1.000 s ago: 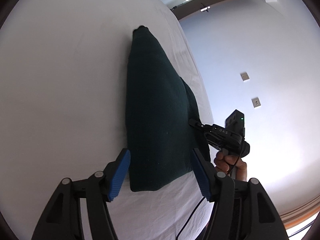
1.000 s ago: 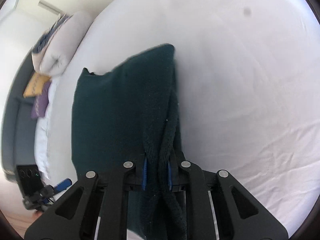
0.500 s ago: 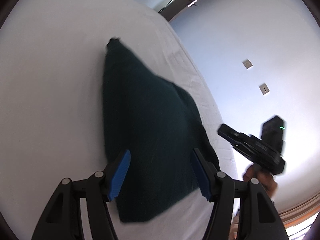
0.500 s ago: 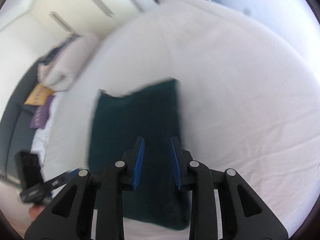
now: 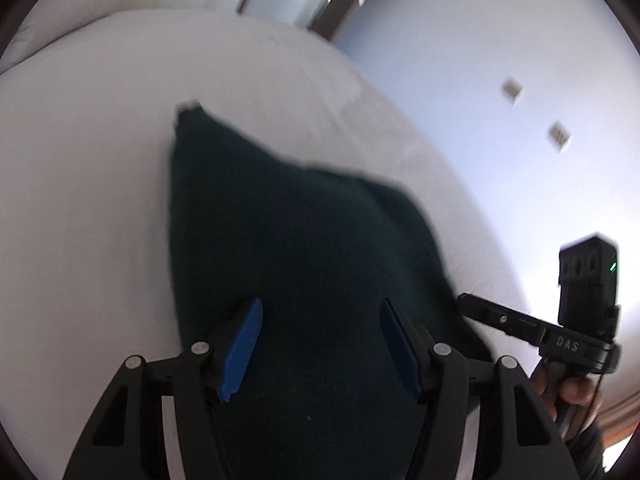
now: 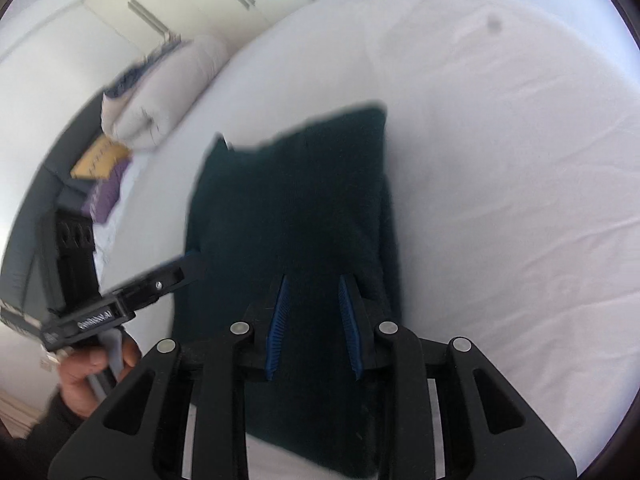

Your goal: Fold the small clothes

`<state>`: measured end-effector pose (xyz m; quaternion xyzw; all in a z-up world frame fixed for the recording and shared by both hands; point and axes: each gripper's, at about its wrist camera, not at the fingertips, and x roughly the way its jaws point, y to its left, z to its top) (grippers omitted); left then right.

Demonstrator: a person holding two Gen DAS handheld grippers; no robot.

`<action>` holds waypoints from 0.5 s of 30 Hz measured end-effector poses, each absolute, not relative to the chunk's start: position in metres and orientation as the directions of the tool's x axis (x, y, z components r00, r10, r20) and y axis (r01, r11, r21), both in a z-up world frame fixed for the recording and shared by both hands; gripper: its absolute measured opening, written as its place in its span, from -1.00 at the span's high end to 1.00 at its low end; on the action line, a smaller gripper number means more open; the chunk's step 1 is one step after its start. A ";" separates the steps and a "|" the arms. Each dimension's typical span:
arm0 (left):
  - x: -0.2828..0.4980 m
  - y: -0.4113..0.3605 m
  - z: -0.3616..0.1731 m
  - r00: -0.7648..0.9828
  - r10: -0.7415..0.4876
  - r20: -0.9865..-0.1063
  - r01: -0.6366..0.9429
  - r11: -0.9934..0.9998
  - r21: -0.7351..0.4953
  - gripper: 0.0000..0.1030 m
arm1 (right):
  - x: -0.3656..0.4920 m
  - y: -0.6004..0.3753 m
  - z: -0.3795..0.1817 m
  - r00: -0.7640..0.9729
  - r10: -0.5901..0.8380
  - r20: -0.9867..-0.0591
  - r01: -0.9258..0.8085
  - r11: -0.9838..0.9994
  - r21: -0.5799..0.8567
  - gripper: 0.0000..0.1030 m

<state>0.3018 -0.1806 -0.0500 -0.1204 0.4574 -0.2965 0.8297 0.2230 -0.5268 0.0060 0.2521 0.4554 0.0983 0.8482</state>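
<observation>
A dark green folded garment [image 5: 288, 248] lies flat on the white bed; it also shows in the right wrist view [image 6: 296, 208]. My left gripper [image 5: 320, 344] is open and empty, held above the garment's near end. My right gripper [image 6: 314, 320] is open and empty, also above the garment's near part. The right gripper also shows in the left wrist view [image 5: 520, 320], off the garment's right edge. The left gripper also shows in the right wrist view [image 6: 140, 296], off the garment's left edge.
The white bed sheet [image 6: 500, 200] spreads around the garment. A rolled white duvet [image 6: 160, 92] with yellow and purple cushions [image 6: 100, 176] sits at the bed's far left. A pale wall [image 5: 500, 80] with two sockets stands beyond the bed.
My right gripper has let go of the garment's edge, opened and pulled back. The garment now lies flat. My left gripper has moved over the garment's near end.
</observation>
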 end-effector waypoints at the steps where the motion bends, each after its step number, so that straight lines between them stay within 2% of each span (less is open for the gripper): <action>1: 0.300 -0.166 -0.043 0.459 -0.602 -0.653 0.356 0.798 -0.486 -0.35 | 0.218 -0.535 0.019 0.608 0.374 -0.700 0.068 0.854 0.515 0.27; 2: 0.299 -0.157 -0.040 0.497 -0.586 -0.640 0.330 0.810 -0.485 -0.62 | 0.211 -0.543 0.022 0.629 0.353 -0.692 0.078 0.858 0.508 -0.28; 3: 0.300 -0.147 -0.040 0.529 -0.560 -0.638 0.298 0.826 -0.478 -0.73 | 0.208 -0.555 0.024 0.644 0.327 -0.691 0.101 0.860 0.501 -0.67; 4: 0.303 -0.141 -0.043 0.534 -0.545 -0.646 0.277 0.835 -0.475 -0.83 | 0.208 -0.561 0.025 0.652 0.308 -0.693 0.129 0.856 0.501 -0.69; 5: 0.307 -0.135 -0.049 0.523 -0.537 -0.662 0.257 0.840 -0.478 -0.83 | 0.212 -0.564 0.023 0.644 0.313 -0.698 0.138 0.850 0.508 -0.69; 10: 0.327 -0.122 -0.099 0.369 -0.585 -0.722 0.157 0.805 -0.572 -0.72 | 0.237 -0.563 -0.014 0.533 0.390 -0.751 0.182 0.814 0.552 -0.65; 13: 0.330 -0.133 -0.104 0.350 -0.578 -0.737 0.191 0.814 -0.548 -0.73 | 0.254 -0.556 -0.040 0.490 0.441 -0.752 0.210 0.777 0.593 -0.44; 14: 0.332 -0.138 -0.104 0.332 -0.582 -0.742 0.204 0.812 -0.546 -0.73 | 0.258 -0.548 -0.046 0.482 0.445 -0.755 0.201 0.782 0.590 -0.28; 15: 0.333 -0.145 -0.103 0.311 -0.583 -0.751 0.217 0.812 -0.541 -0.72 | 0.265 -0.540 -0.048 0.455 0.442 -0.773 0.186 0.802 0.568 -0.03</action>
